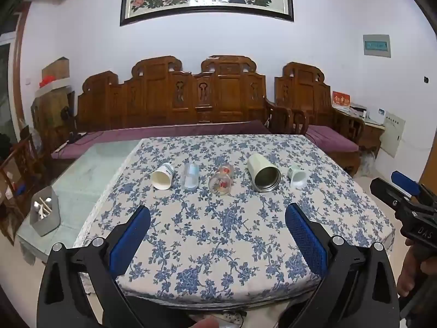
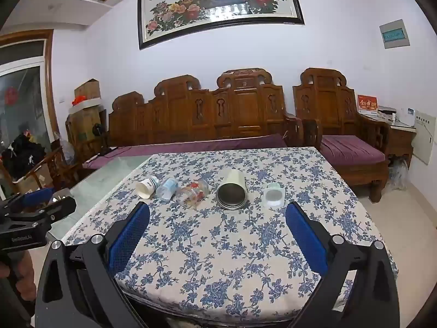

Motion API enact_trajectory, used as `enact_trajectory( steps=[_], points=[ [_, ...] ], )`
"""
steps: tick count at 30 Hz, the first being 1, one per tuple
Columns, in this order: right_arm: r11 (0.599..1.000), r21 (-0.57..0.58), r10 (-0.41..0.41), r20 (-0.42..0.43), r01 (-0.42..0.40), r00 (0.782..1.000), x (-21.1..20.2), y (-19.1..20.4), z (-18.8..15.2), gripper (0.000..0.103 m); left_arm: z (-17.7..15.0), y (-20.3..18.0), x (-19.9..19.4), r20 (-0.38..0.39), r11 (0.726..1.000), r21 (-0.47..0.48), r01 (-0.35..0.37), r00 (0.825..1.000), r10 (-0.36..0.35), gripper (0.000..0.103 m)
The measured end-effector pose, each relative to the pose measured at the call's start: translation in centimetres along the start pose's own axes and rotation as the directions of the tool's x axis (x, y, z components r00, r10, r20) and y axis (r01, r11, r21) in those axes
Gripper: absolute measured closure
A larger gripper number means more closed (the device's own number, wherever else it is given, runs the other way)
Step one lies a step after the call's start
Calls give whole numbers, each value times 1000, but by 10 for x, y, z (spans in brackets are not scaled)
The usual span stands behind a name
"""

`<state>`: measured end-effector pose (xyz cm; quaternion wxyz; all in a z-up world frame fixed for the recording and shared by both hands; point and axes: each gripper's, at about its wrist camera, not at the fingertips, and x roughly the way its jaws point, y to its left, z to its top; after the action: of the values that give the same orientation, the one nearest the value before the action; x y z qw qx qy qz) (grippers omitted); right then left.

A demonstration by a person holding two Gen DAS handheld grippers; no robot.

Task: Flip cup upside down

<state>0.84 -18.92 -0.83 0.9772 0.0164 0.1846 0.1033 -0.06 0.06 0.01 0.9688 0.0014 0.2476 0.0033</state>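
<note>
Both hand-held grippers, left [image 1: 217,227] and right [image 2: 217,225], hover released short of the steel tumbler [image 1: 264,172], five cups lying sideways around it on the worktop [image 1: 218,259]; approach pending, grasp one next.

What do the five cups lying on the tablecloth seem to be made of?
Paper cup: matte white, thin rim, printed band; likely paper.
Clear cup: see-through, pale blue tint; probably plastic.
Glass with red print: transparent and shiny; looks like glass.
Cream tumbler: matte outside, grey metallic inside and rim; likely coated steel.
Small pale green cup: opaque and smooth; plastic or ceramic, unclear.
</note>
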Motion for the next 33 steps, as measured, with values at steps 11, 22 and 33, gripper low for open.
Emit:
enact_trajectory(
  steps=[11, 22, 33],
  points=[
    [1000, -1, -1, 3, 1, 1000, 3, -3, -4, 3, 4, -2, -5, 33, 1000, -7, 0, 999, 0, 8],
    [1000, -3, 3, 8, -3, 1000, 1, -1, -1, 3, 6, -2, -6, 39, 1000, -11, 6, 999, -6, 8],
    [1000, -10, 6, 14, -6, 1000, -4, 1, 3, 3, 6, -3, -6, 39, 1000, -12, 6, 999, -5, 8]
  ],
)
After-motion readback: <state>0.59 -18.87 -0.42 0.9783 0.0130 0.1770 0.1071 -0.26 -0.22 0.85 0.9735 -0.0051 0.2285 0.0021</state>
